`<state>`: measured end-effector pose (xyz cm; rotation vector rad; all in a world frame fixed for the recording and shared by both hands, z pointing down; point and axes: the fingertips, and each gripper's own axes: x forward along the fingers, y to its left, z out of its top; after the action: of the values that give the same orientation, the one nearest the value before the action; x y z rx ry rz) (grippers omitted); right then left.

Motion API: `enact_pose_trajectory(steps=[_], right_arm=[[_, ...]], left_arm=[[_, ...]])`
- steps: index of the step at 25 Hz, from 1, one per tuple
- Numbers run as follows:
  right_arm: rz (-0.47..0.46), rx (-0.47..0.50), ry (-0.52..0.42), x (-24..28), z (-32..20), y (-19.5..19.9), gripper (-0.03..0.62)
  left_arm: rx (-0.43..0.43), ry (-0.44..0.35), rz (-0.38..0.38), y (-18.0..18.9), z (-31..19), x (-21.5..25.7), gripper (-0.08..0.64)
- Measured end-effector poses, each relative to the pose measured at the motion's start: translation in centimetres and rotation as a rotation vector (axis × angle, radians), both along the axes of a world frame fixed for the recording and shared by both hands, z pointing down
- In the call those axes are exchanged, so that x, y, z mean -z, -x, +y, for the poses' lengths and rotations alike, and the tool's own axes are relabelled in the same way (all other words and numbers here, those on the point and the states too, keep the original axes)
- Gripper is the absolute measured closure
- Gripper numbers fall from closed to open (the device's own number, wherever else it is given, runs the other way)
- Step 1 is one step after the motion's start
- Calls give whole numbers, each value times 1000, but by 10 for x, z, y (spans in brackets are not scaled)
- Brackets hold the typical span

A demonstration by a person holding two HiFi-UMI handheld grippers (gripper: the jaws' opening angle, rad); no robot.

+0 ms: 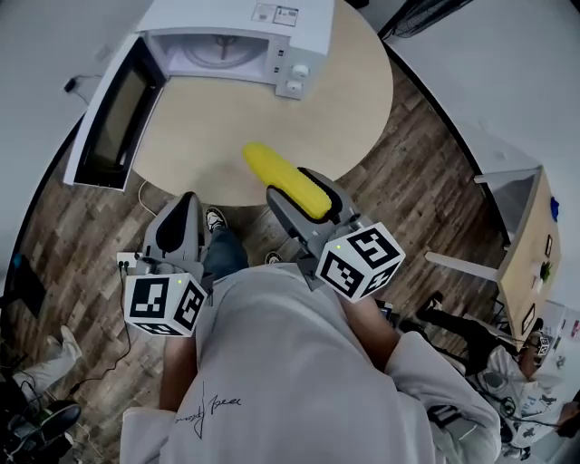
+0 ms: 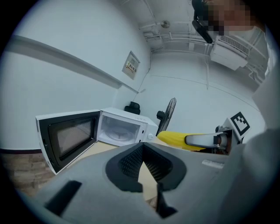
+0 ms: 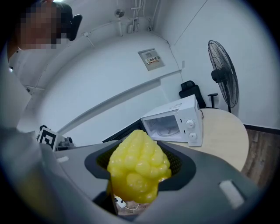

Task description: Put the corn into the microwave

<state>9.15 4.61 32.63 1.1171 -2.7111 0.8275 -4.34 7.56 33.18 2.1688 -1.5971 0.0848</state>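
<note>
Over the round beige worktop (image 1: 227, 118) edge, the right claw (image 1: 304, 198) clamps a yellow corn cob (image 1: 276, 174) by its end; the left claw (image 1: 186, 204) is closed, empty. The long overhang may clip the open white microwave (image 1: 272, 36) frame.

Bright, even indoor light, faint shadows. Gripper views bend and darken at their edges; microwave (image 2: 118, 129) sharp, jaws before it blurred.

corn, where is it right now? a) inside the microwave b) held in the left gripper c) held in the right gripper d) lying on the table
C: the corn is clamped between the fingers of the right gripper, outside the open microwave.
</note>
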Motion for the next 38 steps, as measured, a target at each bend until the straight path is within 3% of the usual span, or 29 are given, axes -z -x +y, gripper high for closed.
enact_pose_trajectory(steps=[8, 22, 27, 38], right_arm=[[25, -31, -19, 15, -30, 44, 331], [11, -124, -39, 18, -84, 116, 331], [15, -155, -43, 16, -94, 127, 331], [31, -199, -30, 3, -112, 124, 331]], left_arm=[[-84, -28, 32, 30, -42, 11, 568], [-189, -44, 25, 98, -92, 15, 569], [-214, -63, 46, 111, -104, 19, 569], [-252, -6, 60, 110, -111, 5, 568]])
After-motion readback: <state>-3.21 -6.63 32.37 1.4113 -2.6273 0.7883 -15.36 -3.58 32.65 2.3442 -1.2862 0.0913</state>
